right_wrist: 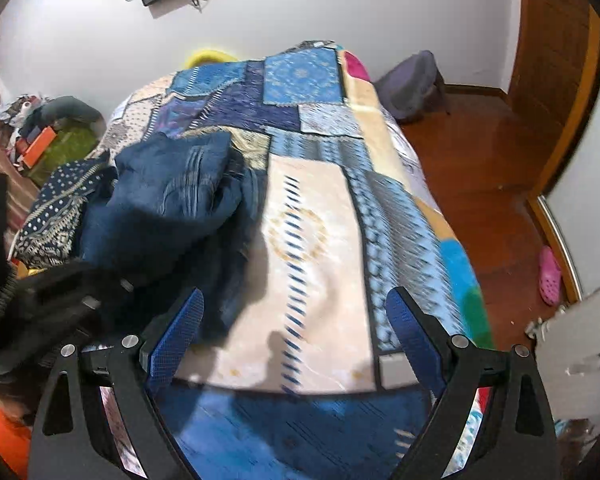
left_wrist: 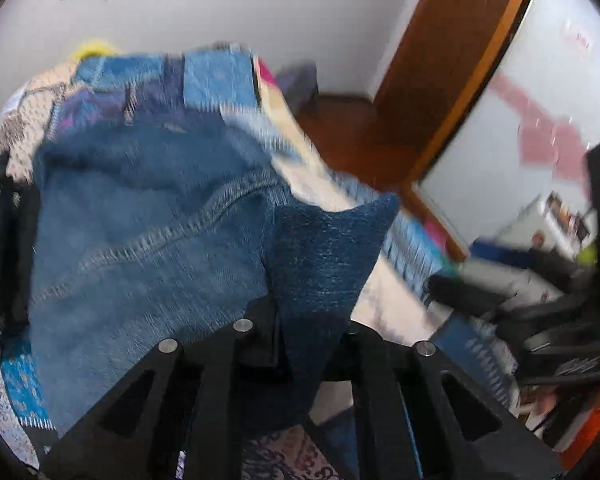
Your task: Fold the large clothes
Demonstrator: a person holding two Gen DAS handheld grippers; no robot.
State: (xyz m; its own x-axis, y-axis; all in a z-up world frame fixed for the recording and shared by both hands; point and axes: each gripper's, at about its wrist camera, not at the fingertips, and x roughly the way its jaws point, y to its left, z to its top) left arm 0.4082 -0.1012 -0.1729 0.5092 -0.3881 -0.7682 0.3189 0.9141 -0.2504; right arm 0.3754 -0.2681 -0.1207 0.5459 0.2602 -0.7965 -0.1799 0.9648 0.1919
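Note:
Blue denim jeans (left_wrist: 148, 232) fill the left wrist view, lifted off the bed. My left gripper (left_wrist: 312, 320) is shut on a corner of the denim (left_wrist: 328, 248), which stands up between its jaws. In the right wrist view the jeans (right_wrist: 168, 200) lie bunched on the left half of the bed. My right gripper (right_wrist: 296, 328) is open and empty, over the bed's near end, with its left blue pad (right_wrist: 176, 332) at the edge of the denim.
The bed carries a blue and cream patchwork blanket (right_wrist: 320, 184). A dark dotted cloth (right_wrist: 56, 208) lies at its left edge. A wooden floor (right_wrist: 480, 184) with a pink shoe (right_wrist: 550, 276) and a grey bag (right_wrist: 412, 84) lies right of the bed.

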